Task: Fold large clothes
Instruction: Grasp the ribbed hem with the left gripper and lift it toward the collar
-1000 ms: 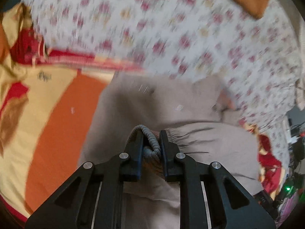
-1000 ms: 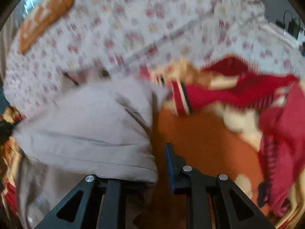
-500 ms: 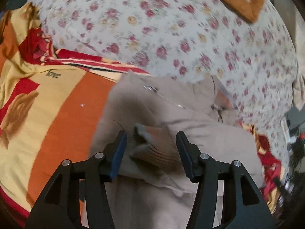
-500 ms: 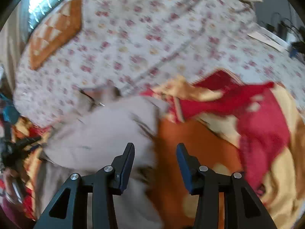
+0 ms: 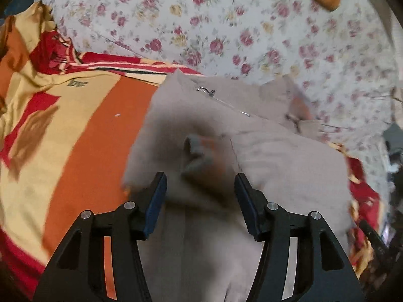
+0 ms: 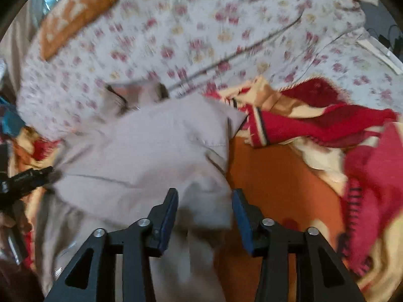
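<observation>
A: Where is the garment?

B: The beige garment (image 5: 264, 151) lies folded on the orange and yellow blanket (image 5: 83, 136), with the floral sheet (image 5: 226, 25) beyond it toward 12 o'clock. Its zipper (image 5: 209, 91) shows near the far edge, and a ribbed cuff (image 5: 199, 151) sticks up in the middle of the left wrist view.

A: And the left hand-held gripper (image 5: 200, 196)?

B: Spread. Its jaws have just been opening, and they stand apart over the cloth; the cuff sits just beyond the tips at 12 o'clock, not pinched.

A: The right hand-held gripper (image 6: 204, 206)?

B: Spread as well, jaws just opened. The garment's folded corner (image 6: 201, 201) lies under the gap, free of the pads. Orange blanket shows at 3 o'clock, and a crumpled red stretch of blanket (image 6: 327, 125) at 2 o'clock.

A: Anything else?

B: The other gripper's black tip (image 6: 25, 178) shows at 9 o'clock in the right view, at the garment's edge.
</observation>
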### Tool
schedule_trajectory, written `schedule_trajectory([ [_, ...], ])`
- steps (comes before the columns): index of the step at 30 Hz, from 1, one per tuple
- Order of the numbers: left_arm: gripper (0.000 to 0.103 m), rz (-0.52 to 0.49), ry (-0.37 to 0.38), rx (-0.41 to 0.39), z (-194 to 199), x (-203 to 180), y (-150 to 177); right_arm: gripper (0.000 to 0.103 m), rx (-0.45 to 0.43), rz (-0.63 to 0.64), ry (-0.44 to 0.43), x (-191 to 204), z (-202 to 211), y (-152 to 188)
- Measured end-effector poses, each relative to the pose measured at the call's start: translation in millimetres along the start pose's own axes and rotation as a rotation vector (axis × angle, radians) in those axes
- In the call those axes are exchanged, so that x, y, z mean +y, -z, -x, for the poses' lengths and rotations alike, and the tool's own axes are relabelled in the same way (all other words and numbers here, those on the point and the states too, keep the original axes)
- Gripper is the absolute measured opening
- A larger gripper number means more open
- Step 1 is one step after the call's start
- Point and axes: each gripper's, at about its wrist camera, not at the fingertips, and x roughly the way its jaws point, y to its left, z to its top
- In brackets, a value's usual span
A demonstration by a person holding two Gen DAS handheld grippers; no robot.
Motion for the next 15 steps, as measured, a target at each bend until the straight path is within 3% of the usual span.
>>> schedule_trajectory([
  [3,0.057,0.015,0.032,0.014,29,16,24,0.075,-0.025,0.032,-0.038,-5,37,17],
  [8,0.057,0.014,0.040,0.049,60,38,76,0.075,0.002,0.044,-0.038,-13,65,60],
  [15,0.057,0.004,0.016,0.098,77,48,136,0.074,0.071,-0.014,-0.134,-14,47,98],
])
